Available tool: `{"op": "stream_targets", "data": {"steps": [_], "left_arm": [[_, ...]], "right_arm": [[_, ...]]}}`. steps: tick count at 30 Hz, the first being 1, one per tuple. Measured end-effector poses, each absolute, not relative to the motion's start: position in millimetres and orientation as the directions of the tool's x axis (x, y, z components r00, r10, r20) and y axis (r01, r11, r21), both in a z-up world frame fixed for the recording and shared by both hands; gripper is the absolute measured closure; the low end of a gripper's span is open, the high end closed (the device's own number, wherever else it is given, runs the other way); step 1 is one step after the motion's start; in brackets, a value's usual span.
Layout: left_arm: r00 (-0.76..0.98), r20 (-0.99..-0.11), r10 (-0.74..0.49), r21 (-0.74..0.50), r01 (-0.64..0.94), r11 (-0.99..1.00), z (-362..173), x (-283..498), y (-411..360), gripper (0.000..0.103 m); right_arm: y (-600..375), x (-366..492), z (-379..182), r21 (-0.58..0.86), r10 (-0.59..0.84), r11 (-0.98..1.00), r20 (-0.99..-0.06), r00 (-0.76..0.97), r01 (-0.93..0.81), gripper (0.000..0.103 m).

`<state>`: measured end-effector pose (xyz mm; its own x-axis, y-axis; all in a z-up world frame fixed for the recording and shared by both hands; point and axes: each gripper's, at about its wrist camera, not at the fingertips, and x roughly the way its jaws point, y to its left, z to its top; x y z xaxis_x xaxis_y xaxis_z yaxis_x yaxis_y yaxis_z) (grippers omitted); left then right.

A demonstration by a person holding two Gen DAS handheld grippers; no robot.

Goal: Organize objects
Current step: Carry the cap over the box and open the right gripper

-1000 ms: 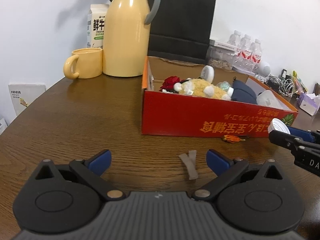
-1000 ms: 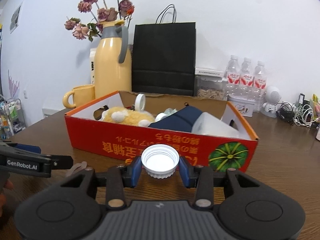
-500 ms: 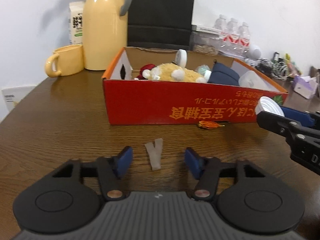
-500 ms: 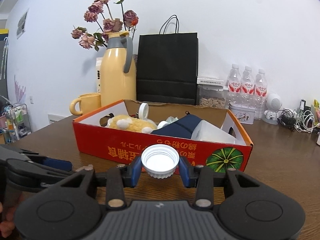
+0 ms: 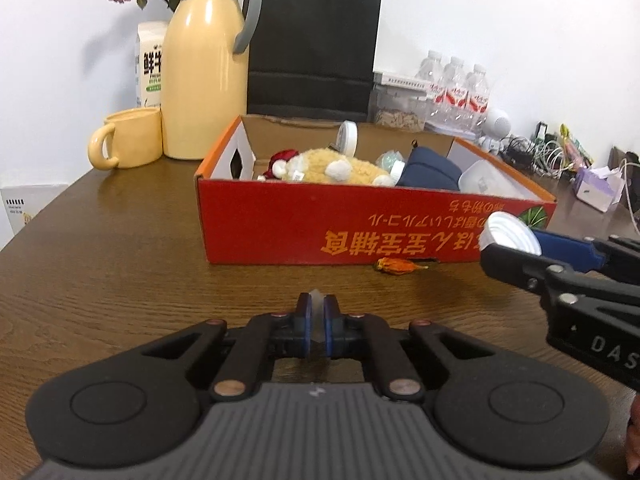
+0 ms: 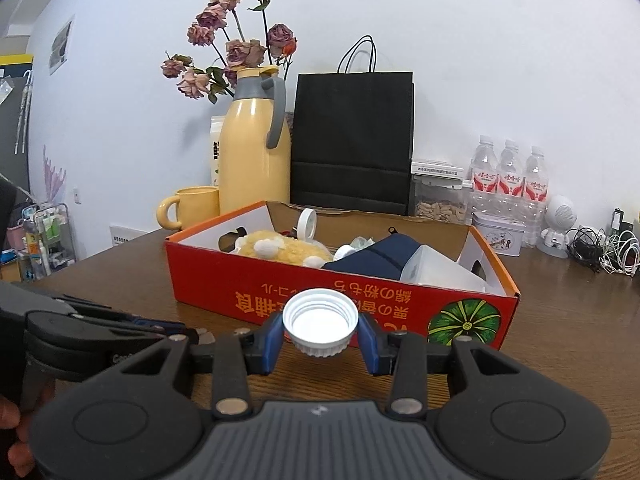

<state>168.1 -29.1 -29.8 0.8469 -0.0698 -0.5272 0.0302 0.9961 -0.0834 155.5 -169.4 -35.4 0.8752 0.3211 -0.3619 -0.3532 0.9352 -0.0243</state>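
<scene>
My left gripper [image 5: 316, 322] is shut on a small pale strip of paper [image 5: 316, 300], low over the wooden table in front of the red cardboard box [image 5: 360, 232]. My right gripper [image 6: 320, 336] is shut on a white plastic cap [image 6: 320, 322] and holds it above the table in front of the box [image 6: 280, 296]. The cap also shows at the right of the left wrist view [image 5: 510, 234]. The box holds a yellow plush toy [image 5: 336, 168], a navy pouch [image 5: 430, 168], a white lid and a white container.
A small orange scrap [image 5: 396, 267] lies on the table by the box front. Behind the box stand a yellow thermos [image 5: 204, 68], yellow mug [image 5: 128, 142], milk carton, black paper bag [image 5: 312, 48], water bottles [image 5: 456, 88] and cables at right.
My left gripper has closed on the pale strip that lay between its open fingers. The right gripper keeps the cap and has risen slightly.
</scene>
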Motion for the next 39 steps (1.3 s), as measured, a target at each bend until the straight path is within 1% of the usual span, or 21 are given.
{"op": "stream_targets", "data": {"steps": [5, 9, 13, 18, 24, 30, 34, 39], "left_arm": [[0.876, -0.475, -0.090, -0.104, 0.046, 0.994, -17, 161, -27, 0.096], [0.900, -0.418, -0.125, -0.118, 0.083, 0.990, 7, 163, -25, 0.096], [0.924, -0.356, -0.140, -0.110, 0.107, 0.988, 33, 176, -25, 0.096], [0.936, -0.320, -0.146, -0.127, 0.110, 0.986, 53, 204, -24, 0.096], [0.935, -0.322, -0.147, -0.150, 0.103, 0.983, 57, 242, -21, 0.096], [0.926, -0.342, -0.158, -0.194, 0.095, 0.976, 50, 286, -13, 0.096], [0.919, -0.362, -0.154, -0.200, 0.084, 0.976, 43, 307, -8, 0.096], [0.917, -0.368, -0.155, -0.187, 0.090, 0.978, 39, 315, -6, 0.096]], "right_arm": [[-170, 155, -35, -0.020, 0.325, 0.935, -0.357, 0.875, -0.355, 0.064], [-171, 157, -30, -0.013, 0.340, 0.930, -0.355, 0.871, -0.368, 0.064], [-168, 164, -20, -0.033, 0.341, 0.927, -0.347, 0.874, -0.375, 0.064], [-164, 184, 1, -0.064, 0.340, 0.923, -0.324, 0.883, -0.379, 0.064], [-151, 226, 19, -0.102, 0.330, 0.921, -0.306, 0.893, -0.376, 0.064], [-139, 282, 16, -0.056, 0.318, 0.934, -0.325, 0.891, -0.354, 0.064], [-138, 308, 9, -0.013, 0.304, 0.946, -0.320, 0.897, -0.325, 0.064], [-140, 323, -1, -0.006, 0.306, 0.944, -0.356, 0.883, -0.329, 0.064]]}}
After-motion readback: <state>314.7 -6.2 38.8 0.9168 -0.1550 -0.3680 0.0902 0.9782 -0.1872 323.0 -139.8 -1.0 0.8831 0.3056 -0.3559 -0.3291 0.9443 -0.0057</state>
